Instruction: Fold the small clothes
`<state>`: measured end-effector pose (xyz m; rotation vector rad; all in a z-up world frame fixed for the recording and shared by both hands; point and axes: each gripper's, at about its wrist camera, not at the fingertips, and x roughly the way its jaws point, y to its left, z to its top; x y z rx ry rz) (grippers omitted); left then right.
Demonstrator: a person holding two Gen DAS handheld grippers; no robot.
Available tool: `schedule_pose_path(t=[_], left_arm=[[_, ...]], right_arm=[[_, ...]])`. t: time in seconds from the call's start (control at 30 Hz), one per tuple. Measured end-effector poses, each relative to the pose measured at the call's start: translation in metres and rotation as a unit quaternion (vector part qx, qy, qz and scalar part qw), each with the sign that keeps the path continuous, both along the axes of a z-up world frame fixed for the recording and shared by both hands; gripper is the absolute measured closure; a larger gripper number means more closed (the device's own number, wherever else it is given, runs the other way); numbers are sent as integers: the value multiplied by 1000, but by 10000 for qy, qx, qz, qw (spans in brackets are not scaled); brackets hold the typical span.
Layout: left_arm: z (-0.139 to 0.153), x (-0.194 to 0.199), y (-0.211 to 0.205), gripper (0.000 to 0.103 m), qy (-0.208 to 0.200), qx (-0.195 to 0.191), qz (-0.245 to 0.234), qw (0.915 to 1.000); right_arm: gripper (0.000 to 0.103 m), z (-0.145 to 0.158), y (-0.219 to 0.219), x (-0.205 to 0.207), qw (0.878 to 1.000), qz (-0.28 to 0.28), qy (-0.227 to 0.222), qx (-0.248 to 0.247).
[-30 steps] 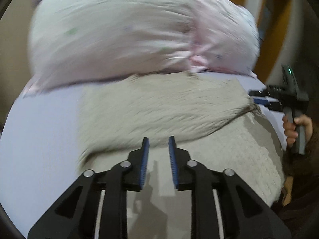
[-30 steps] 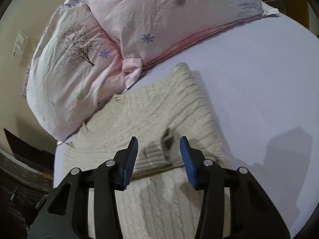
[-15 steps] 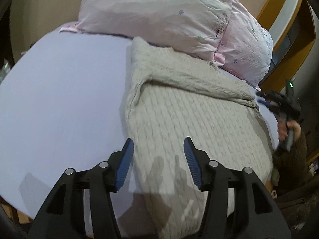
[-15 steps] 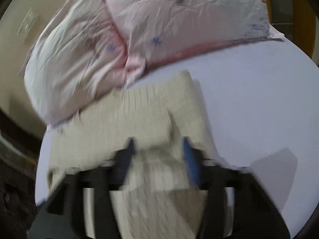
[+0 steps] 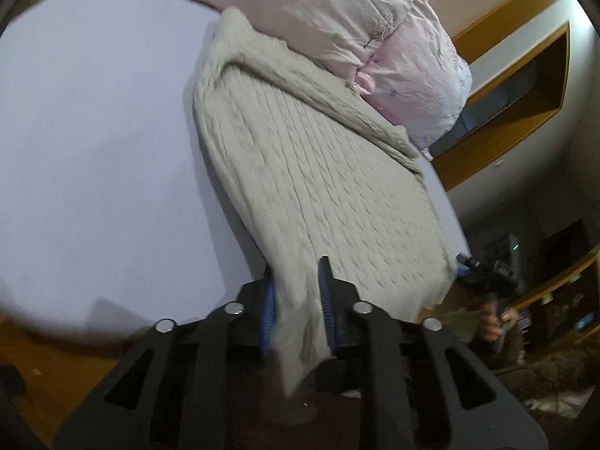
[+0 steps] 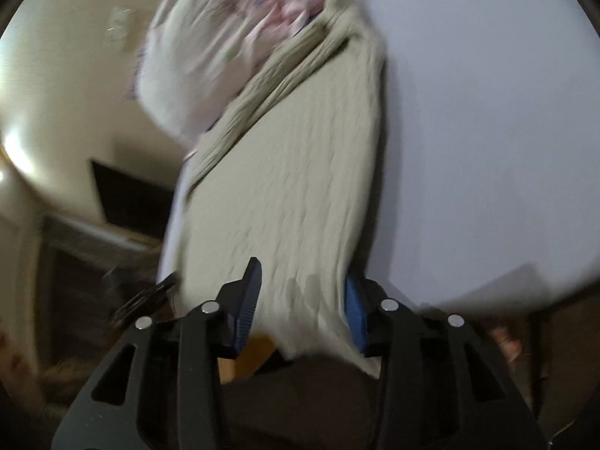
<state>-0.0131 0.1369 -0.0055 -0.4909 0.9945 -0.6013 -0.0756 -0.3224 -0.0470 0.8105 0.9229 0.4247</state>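
Cream cable-knit sweater [image 5: 318, 187], soft, limp and weighty-looking, lies across the lilac bed [image 5: 93, 131] below the pillows [image 5: 375, 30], its near hem corners between the part-open left gripper [image 5: 296, 300] and right gripper [image 6: 302, 303], grip unconfirmed.
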Motion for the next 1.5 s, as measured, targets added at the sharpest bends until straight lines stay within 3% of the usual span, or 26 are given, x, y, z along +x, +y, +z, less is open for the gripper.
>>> schedule_pose_path(t=[0.13, 0.17, 0.27, 0.33, 0.37, 0.47, 0.57, 0.63, 0.7, 0.77, 0.83, 0.9, 0.93, 0.97, 1.0, 1.03, 1.07, 1.13, 1.2, 1.33, 1.5], left_arm=[[-5, -13, -1, 90, 104, -207, 80, 9997], [-5, -14, -2, 92, 119, -192, 83, 9997], [3, -13, -6, 96, 53, -176, 62, 9998], [20, -4, -8, 96, -138, -329, 28, 9994], [39, 8, -9, 96, -423, -340, 24, 9985], [81, 48, -16, 96, -1033, -123, 98, 9945], [108, 117, -21, 96, -1449, 149, 573, 9877], [106, 175, -25, 96, -1382, 315, 1012, 9847], [88, 227, -30, 96, -1108, 445, 1292, 9844], [63, 267, -38, 96, -692, 626, 1418, 9855], [38, 289, -46, 96, -344, 879, 1445, 9850], [28, 294, -44, 96, -225, 736, 1435, 9867], [30, 290, -40, 96, -267, 581, 1414, 9879], [35, 284, -32, 96, -289, 272, 1359, 9899], [39, 280, -26, 94, -301, 58, 1316, 9908], [42, 275, -20, 85, -322, -62, 1308, 9909], [50, 265, -13, 79, -424, -133, 1327, 9902], [63, 244, -2, 32, -690, 8, 1478, 9866], [67, 236, 1, 31, -686, 158, 1520, 9859], [51, 240, 1, 31, -262, 467, 1380, 9890], [31, 242, -3, 38, 129, 587, 1171, 9913]], right_arm=[[76, -9, 9, -13, 9990, 404, 39, 167], [94, -15, 17, -13, 9981, 588, 195, 39], [96, -15, 28, -8, 9972, 712, 218, -103], [96, 12, 27, -2, 9973, 632, -369, -2], [96, 36, 22, 5, 9949, 536, -856, 17], [96, 89, 13, 43, 9847, 246, -1722, -80], [96, 118, -3, 111, 9782, -373, -2043, -41], [96, 118, -13, 158, 9756, -863, -2017, -3], [96, 101, -27, 206, 9770, -1350, -1652, -64], [96, 77, -38, 256, 9793, -1721, -1033, -275], [95, 54, -41, 280, 9810, -1861, -426, -341], [89, 42, -42, 293, 9817, -1891, -87, -187], [74, 43, -41, 294, 9817, -1891, -119, -176], [49, 50, -42, 292, 9824, -1833, -349, -68], [37, 53, -46, 288, 9814, -1852, -500, -43], [18, 59, -48, 282, 9778, -1975, -694, -104], [11, 67, -51, 267, 9702, -2197, -995, -254], [11, 72, -56, 252, 9626, -2313, -1362, -368], [11, 67, -60, 249, 9621, -2311, -1417, -310], [11, 56, -67, 249, 9667, -2267, -1182, -66], [11, 50, -67, 247, 9689, -2176, -1178, 5]])
